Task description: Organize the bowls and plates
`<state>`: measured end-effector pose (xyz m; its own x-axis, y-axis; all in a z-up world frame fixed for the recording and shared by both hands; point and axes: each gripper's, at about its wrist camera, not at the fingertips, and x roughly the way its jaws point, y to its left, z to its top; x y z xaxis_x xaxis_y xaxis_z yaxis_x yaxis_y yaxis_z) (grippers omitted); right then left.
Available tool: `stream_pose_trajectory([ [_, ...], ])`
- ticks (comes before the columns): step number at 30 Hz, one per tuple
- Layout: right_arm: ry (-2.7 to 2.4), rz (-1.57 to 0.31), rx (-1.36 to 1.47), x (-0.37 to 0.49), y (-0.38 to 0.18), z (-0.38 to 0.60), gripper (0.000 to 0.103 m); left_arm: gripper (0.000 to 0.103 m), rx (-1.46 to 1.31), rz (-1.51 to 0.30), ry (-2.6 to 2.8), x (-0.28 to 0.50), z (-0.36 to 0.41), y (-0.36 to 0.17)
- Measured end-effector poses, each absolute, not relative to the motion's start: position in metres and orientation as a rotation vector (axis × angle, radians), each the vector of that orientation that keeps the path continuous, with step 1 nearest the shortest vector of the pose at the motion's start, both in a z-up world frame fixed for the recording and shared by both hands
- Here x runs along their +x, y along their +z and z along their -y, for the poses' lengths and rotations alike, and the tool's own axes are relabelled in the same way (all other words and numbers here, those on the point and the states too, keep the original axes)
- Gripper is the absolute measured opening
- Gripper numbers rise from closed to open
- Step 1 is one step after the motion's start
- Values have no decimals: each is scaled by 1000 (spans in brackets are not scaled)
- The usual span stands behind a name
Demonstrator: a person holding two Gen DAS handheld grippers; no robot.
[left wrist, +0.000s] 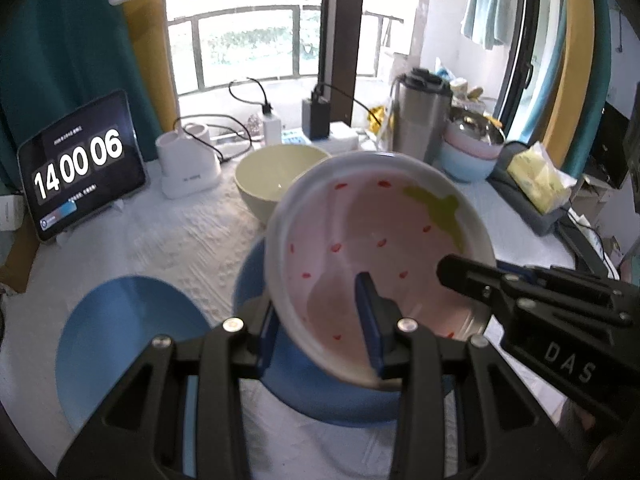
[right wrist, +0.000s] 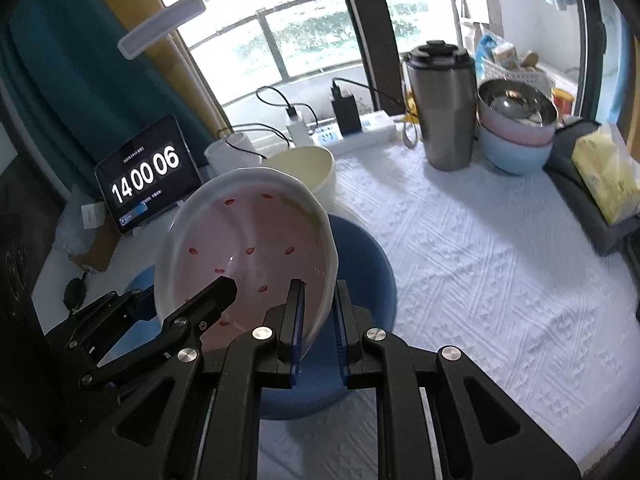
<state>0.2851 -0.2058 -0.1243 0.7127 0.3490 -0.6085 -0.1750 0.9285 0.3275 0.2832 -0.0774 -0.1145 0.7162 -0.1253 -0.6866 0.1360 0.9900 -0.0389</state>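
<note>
Pink bowl (left wrist: 376,248) is tilted in the air over the blue plate (right wrist: 360,264), rim pinched by both the left gripper (left wrist: 320,336) and the right gripper (right wrist: 318,320), jaws pressed on it. Slip risk: thin rim holds, uneven release drops it. Cream bowl (left wrist: 276,172) just behind; worktop (right wrist: 500,280) right of the plate is open.

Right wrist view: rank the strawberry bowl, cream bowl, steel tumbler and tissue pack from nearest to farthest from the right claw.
1. strawberry bowl, its rim between the fingers of the right claw.
2. cream bowl, just behind it.
3. and 4. steel tumbler, back centre-right, and tissue pack, far right: too close to call.
</note>
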Motion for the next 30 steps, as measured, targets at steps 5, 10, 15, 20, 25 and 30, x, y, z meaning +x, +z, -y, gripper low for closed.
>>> stream_pose_trajectory([
  [5, 293, -748, 266, 288, -137, 211, 15, 37, 28, -789, -138, 286, 85, -125],
  [10, 301, -764, 270, 293, -145, 212, 15, 37, 42, -817, -124, 289, 86, -135],
  [15, 311, -780, 274, 299, -150, 209, 15, 37, 63, -828, -102, 291, 85, -142],
  [20, 316, -793, 268, 304, -154, 204, 15, 38, 67, -831, -89, 294, 81, -143],
  [25, 296, -796, 259, 306, -154, 203, 15, 39, 64, -837, -91, 295, 80, -143],
  [30, 280, -799, 252, 306, -153, 203, 16, 40, 58, -838, -94, 295, 79, -140],
])
